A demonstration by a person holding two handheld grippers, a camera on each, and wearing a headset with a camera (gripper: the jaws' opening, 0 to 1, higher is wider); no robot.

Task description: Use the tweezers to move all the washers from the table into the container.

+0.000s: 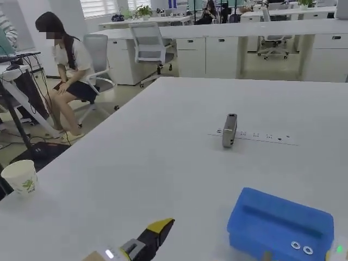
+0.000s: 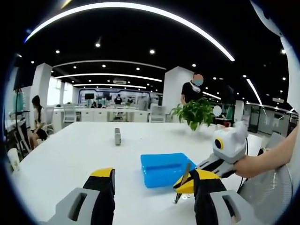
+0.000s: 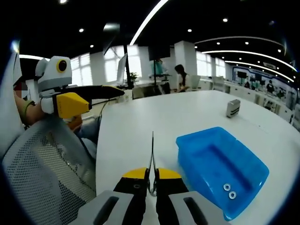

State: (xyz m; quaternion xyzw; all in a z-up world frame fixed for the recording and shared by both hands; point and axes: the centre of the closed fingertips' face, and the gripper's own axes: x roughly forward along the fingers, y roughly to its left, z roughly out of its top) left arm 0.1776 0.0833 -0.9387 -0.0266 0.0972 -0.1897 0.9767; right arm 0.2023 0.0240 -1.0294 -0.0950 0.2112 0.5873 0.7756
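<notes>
A blue container (image 1: pixel 280 220) stands at the near right of the white table, with two washers (image 1: pixel 301 248) lying in it. In the right gripper view the same container (image 3: pixel 218 161) holds the two washers (image 3: pixel 229 190). My right gripper (image 3: pixel 151 176) is shut on the tweezers (image 3: pixel 153 147), which point forward over the table left of the container. In the left gripper view the right gripper (image 2: pixel 190 180) holds the tweezers (image 2: pixel 182 185) tilted down just in front of the container (image 2: pixel 164 168). My left gripper (image 2: pixel 153 187) is open with nothing in it, and it shows at the near edge (image 1: pixel 160 228).
A grey block (image 1: pixel 229 130) sits on a socket strip mid-table. A paper cup (image 1: pixel 20 176) stands at the table's left edge. A person sits on a chair (image 1: pixel 70 70) beyond the left side. Desks and office chairs fill the room behind. A mesh chair back (image 3: pixel 42 168) is close by.
</notes>
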